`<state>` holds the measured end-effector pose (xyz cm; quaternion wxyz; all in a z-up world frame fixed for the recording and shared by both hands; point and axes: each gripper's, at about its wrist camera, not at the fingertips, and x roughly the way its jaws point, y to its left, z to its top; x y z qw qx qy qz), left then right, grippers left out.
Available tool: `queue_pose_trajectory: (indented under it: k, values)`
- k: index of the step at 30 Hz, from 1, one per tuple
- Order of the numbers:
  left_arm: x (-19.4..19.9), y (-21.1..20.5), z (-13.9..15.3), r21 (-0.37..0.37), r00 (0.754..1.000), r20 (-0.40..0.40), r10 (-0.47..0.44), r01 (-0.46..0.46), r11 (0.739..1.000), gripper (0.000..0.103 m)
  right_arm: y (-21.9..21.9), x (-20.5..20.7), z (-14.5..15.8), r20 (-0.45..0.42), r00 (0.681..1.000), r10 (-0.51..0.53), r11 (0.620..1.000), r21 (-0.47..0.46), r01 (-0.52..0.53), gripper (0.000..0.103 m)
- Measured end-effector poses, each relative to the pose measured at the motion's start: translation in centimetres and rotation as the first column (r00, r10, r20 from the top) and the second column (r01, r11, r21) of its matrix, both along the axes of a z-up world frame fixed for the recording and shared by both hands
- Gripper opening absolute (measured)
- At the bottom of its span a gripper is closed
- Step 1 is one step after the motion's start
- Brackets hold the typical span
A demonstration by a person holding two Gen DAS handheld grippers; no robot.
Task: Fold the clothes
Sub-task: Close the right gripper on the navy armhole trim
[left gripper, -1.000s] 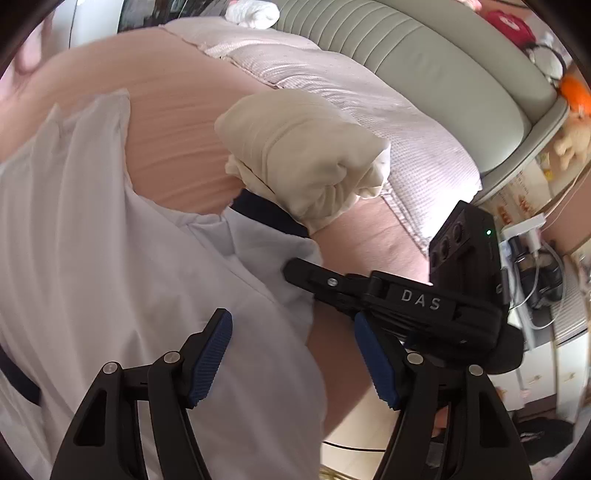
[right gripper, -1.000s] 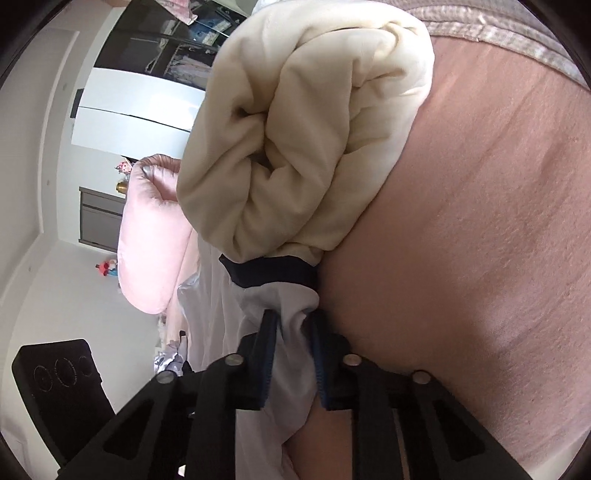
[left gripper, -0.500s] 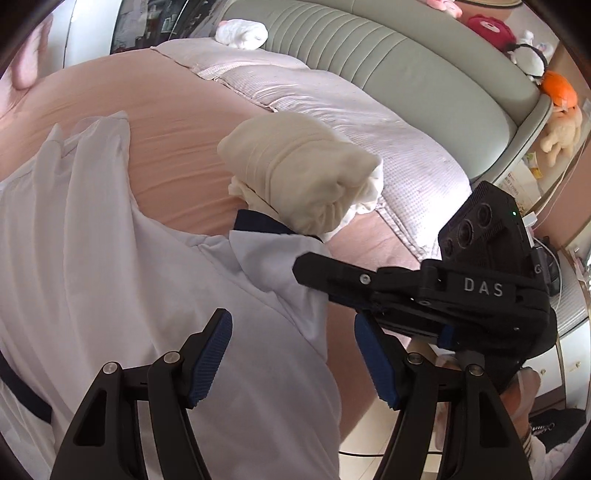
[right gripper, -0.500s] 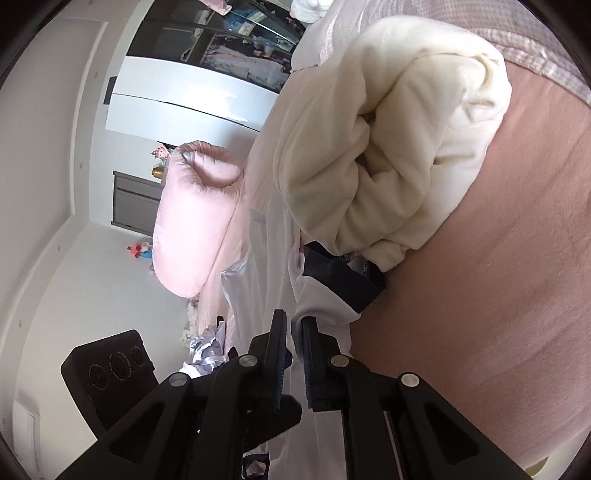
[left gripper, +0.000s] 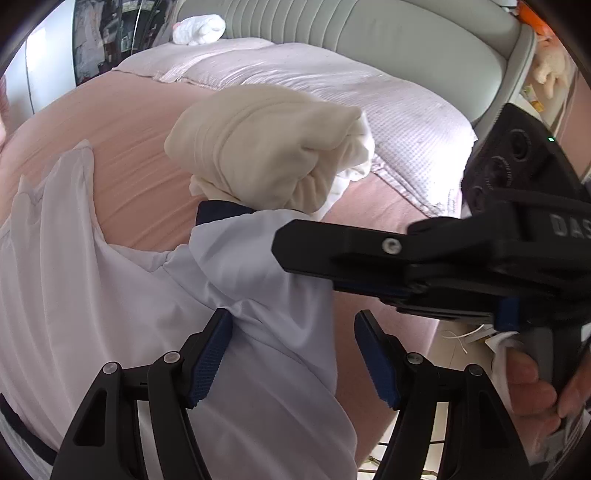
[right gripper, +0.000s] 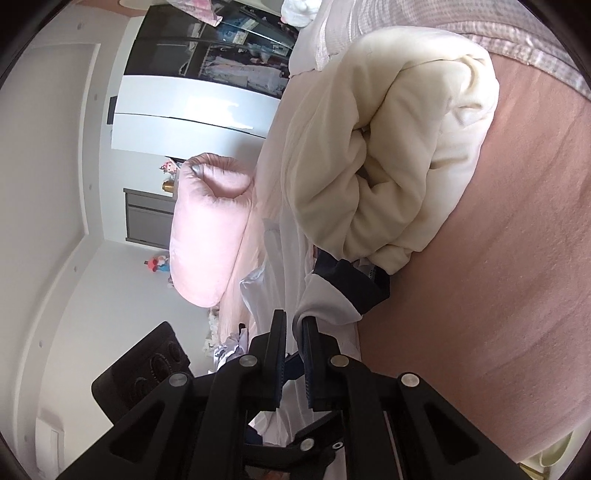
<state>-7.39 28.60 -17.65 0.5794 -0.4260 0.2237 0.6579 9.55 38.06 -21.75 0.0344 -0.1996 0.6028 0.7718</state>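
A white shirt (left gripper: 92,295) with a navy cuff (left gripper: 221,210) lies spread on the pink bed sheet (left gripper: 140,122). A folded cream bundle (left gripper: 266,147) rests just beyond the cuff. My left gripper (left gripper: 293,354) is open low over the shirt, with a ridge of its fabric between the jaws and the left pad touching it. My right gripper (left gripper: 291,251) reaches in from the right, shut on the sleeve. In the right wrist view the right gripper (right gripper: 293,321) pinches the white sleeve (right gripper: 325,299) just behind the navy cuff (right gripper: 354,284), below the cream bundle (right gripper: 388,166).
A pale quilt (left gripper: 332,85) and a grey-green headboard (left gripper: 369,26) lie beyond the bundle, with a white rolled item (left gripper: 199,29) at the back. The bed edge drops to the floor (left gripper: 461,336) on the right. A hand (left gripper: 532,387) holds the right gripper. A pink pillow (right gripper: 210,229) sits farther off.
The right gripper has risen with the sleeve pinched, lifting the cuff off the sheet. The left gripper has come lower and closer to the shirt, and fabric now sits between its jaws.
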Motion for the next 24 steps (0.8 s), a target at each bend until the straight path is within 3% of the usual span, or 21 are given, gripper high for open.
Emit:
queue_pose_trajectory:
  k: [2,3,5,7,13,15,17,21,24]
  values:
    - [-0.4,-0.1,0.2,0.021,1.000,0.003,0.018,-0.018,1.000,0.061,0.0,0.1,-0.2,-0.012,1.000,0.000,1.000,-0.019,0.000,0.007]
    - [-0.5,-0.1,0.2,0.031,1.000,0.005,0.027,-0.027,0.999,0.046,0.0,0.0,-0.3,-0.017,1.000,0.000,1.000,-0.029,0.000,0.007]
    - [-0.9,-0.2,0.4,0.051,0.999,0.008,0.045,-0.046,0.998,0.029,0.0,-0.1,-0.5,-0.017,1.000,0.003,0.999,-0.045,-0.004,0.007]
    - [-1.2,-0.2,0.1,0.036,0.998,0.025,0.053,-0.053,0.998,0.019,0.0,-0.5,-0.6,0.001,1.000,0.011,0.999,-0.040,-0.011,0.007]
    - [-1.8,0.1,-0.6,0.025,0.995,0.078,0.068,-0.071,0.997,0.015,-0.4,-1.1,-0.7,0.059,0.997,0.051,0.998,-0.035,-0.049,0.011]
    - [-2.0,0.2,-0.8,0.018,0.993,0.096,0.074,-0.076,0.997,0.015,-0.2,-1.0,-0.5,0.058,0.997,0.056,0.997,-0.054,-0.053,0.025]
    - [-2.0,0.3,-0.8,0.022,0.991,0.108,0.080,-0.083,0.996,0.015,0.1,-0.6,-0.2,0.061,0.997,0.053,0.997,-0.058,-0.049,0.058]
    - [-2.0,0.1,-0.6,0.042,0.987,0.134,0.087,-0.094,0.995,0.015,0.4,-0.2,0.5,0.107,0.994,0.018,1.000,-0.012,-0.017,0.062]
    - [-2.2,-0.1,-0.7,0.043,0.982,0.161,0.095,-0.103,0.994,0.015,0.4,-0.5,-0.8,0.090,0.996,0.004,0.996,-0.088,0.004,0.062]
